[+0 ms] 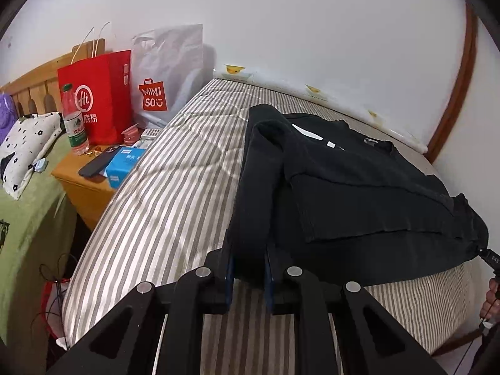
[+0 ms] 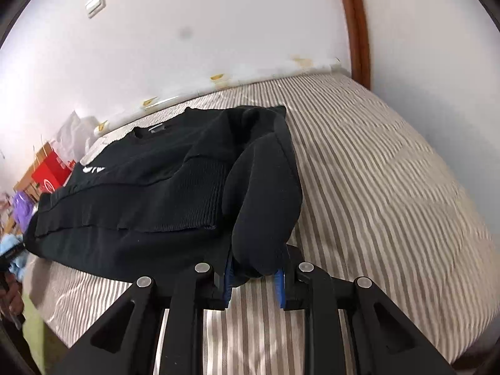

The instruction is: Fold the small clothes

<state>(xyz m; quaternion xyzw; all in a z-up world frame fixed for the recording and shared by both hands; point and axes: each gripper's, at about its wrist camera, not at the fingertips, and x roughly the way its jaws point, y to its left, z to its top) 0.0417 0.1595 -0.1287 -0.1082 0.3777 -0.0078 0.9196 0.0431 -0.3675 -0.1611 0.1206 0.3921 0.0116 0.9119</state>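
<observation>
striped bed (image 1: 162,193) is carrying a black sweatshirt (image 1: 359,187), lying partly folded near the wall.
left tongs (image 1: 248,276) and right tongs (image 2: 254,276) are each pinching a near hem corner; lifting both evenly should keep the fold square.

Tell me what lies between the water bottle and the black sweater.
In the left wrist view, bare striped mattress separates the sweater from the water bottle, with a phone and tissue pack nearer the bottle.
</observation>
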